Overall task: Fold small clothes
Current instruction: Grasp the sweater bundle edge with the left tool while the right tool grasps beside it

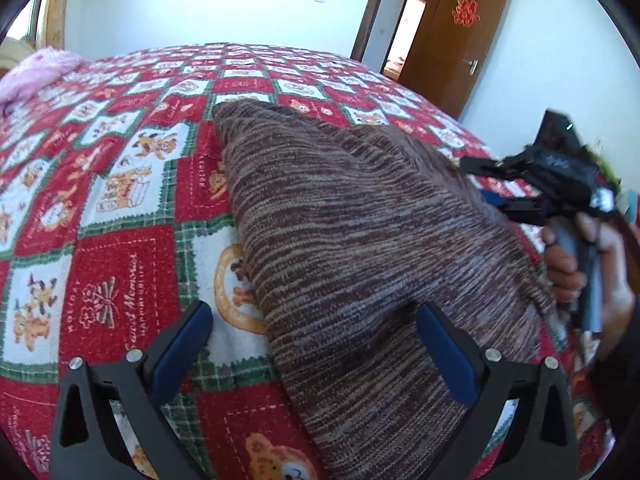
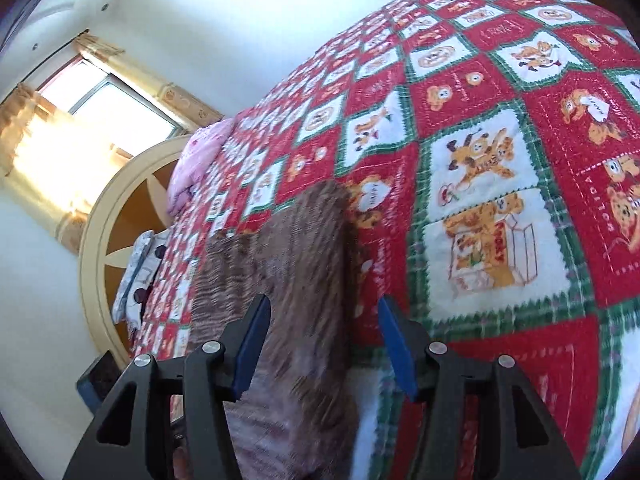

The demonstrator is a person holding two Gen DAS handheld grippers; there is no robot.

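**Q:** where's the garment sitting?

**Me:** The brown striped knit (image 1: pixel 360 240) is lying on the red patchwork bedspread (image 1: pixel 100 200), bunched into a rough wedge. Going left to right: pink pillow (image 1: pixel 36 72) far off at the head of the bed, then the knit in the middle, then the open wooden door (image 1: pixel 460 36) at the back right.

**Q:** and your fingers?

**Me:** My left gripper (image 1: pixel 314 336) is spread wide, its right finger over the knit, not pinching anything. My right gripper (image 2: pixel 324 340) is spread apart too, with the knit (image 2: pixel 288 300) running between its fingers, blurry. From the left camera it (image 1: pixel 476 180) is hovering at the knit's right edge.
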